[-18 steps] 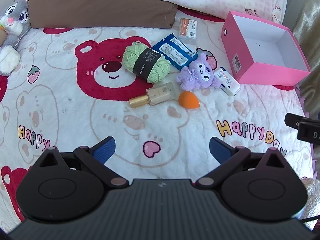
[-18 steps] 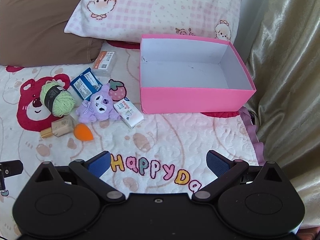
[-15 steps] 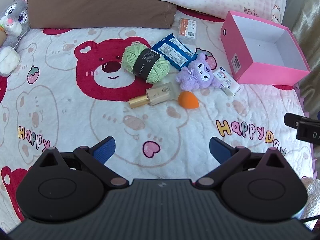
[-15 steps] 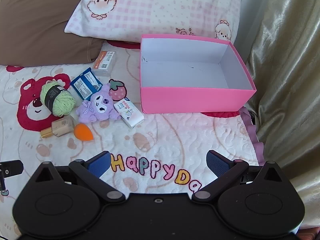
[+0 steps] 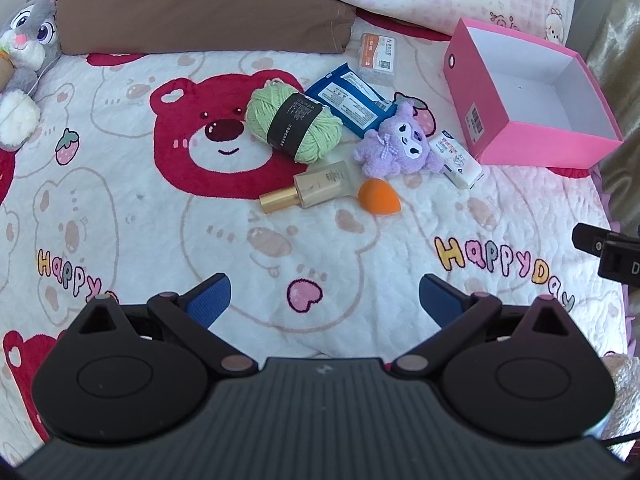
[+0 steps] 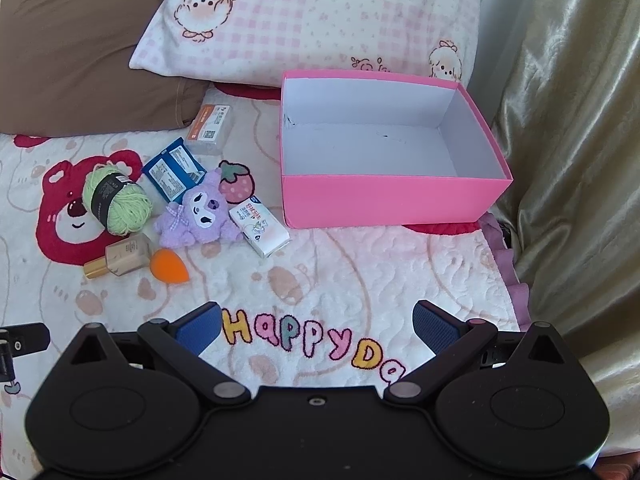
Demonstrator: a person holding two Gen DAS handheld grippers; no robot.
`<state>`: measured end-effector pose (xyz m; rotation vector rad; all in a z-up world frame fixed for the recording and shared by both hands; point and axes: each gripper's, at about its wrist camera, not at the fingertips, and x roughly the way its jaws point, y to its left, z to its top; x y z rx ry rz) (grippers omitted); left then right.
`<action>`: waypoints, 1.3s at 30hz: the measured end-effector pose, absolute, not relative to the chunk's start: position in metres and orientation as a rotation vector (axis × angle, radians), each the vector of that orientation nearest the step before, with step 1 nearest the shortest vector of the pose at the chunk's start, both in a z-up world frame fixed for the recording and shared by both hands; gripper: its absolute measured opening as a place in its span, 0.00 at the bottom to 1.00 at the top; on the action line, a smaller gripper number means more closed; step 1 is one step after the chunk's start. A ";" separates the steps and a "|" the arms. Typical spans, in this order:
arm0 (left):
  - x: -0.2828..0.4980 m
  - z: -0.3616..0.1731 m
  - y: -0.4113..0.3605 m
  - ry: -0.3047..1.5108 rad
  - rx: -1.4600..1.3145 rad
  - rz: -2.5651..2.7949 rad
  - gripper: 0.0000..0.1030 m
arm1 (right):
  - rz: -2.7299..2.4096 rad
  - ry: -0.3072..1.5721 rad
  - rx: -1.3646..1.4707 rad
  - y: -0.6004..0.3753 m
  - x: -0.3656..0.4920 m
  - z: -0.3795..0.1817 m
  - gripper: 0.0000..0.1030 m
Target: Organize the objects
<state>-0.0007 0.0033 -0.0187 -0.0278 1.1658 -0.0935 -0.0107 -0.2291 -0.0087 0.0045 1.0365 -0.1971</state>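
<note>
An empty pink box (image 6: 384,200) (image 5: 476,92) stands on the bed at the right. Left of it lie a green yarn ball (image 5: 294,126) (image 6: 116,202), a blue packet (image 5: 348,98) (image 6: 172,174), a purple plush (image 5: 394,148) (image 6: 196,214), a gold bottle (image 5: 316,186) (image 6: 120,258), an orange sponge (image 5: 378,197) (image 6: 168,266), a small white carton (image 5: 458,158) (image 6: 260,226) and an orange-white box (image 5: 376,54) (image 6: 210,128). My left gripper (image 5: 324,300) is open and empty, short of the pile. My right gripper (image 6: 318,326) is open and empty, in front of the pink box.
A brown pillow (image 5: 200,4) and a pink checked pillow (image 6: 320,20) lie at the head of the bed. A grey rabbit plush (image 5: 24,52) sits at far left. A gold curtain (image 6: 572,160) hangs along the right bed edge.
</note>
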 end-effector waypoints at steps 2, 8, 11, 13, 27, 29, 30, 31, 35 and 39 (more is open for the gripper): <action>-0.001 -0.019 0.001 1.164 -0.019 -0.097 0.99 | -0.199 1.033 0.003 -0.229 -0.011 -0.009 1.00; -0.001 -0.019 0.000 1.168 -0.018 -0.096 0.99 | -0.213 1.032 -0.016 -0.229 -0.010 -0.008 1.00; -0.001 -0.020 0.002 1.173 -0.024 -0.091 0.99 | -0.211 1.026 -0.028 -0.228 -0.010 -0.007 1.00; -0.001 -0.021 0.002 1.176 -0.027 -0.089 0.99 | -0.208 1.026 -0.027 -0.228 -0.010 -0.007 1.00; 0.000 -0.022 0.002 1.187 -0.029 -0.093 0.99 | -0.194 1.038 -0.001 -0.231 -0.011 -0.007 1.00; 0.000 -0.022 0.002 1.189 -0.027 -0.094 0.99 | -0.201 1.036 -0.002 -0.230 -0.011 -0.006 1.00; 0.000 -0.022 0.002 1.189 -0.026 -0.094 0.99 | -0.200 1.032 -0.004 -0.230 -0.012 -0.005 1.00; 0.000 -0.022 0.002 1.189 -0.027 -0.093 0.99 | -0.195 1.029 -0.005 -0.229 -0.013 -0.005 1.00; 0.000 -0.022 0.001 1.188 -0.026 -0.095 0.99 | -0.185 1.022 -0.007 -0.227 -0.015 -0.001 1.00; -0.001 -0.021 0.001 1.184 -0.025 -0.092 0.99 | -0.177 1.019 -0.017 -0.224 -0.015 0.000 1.00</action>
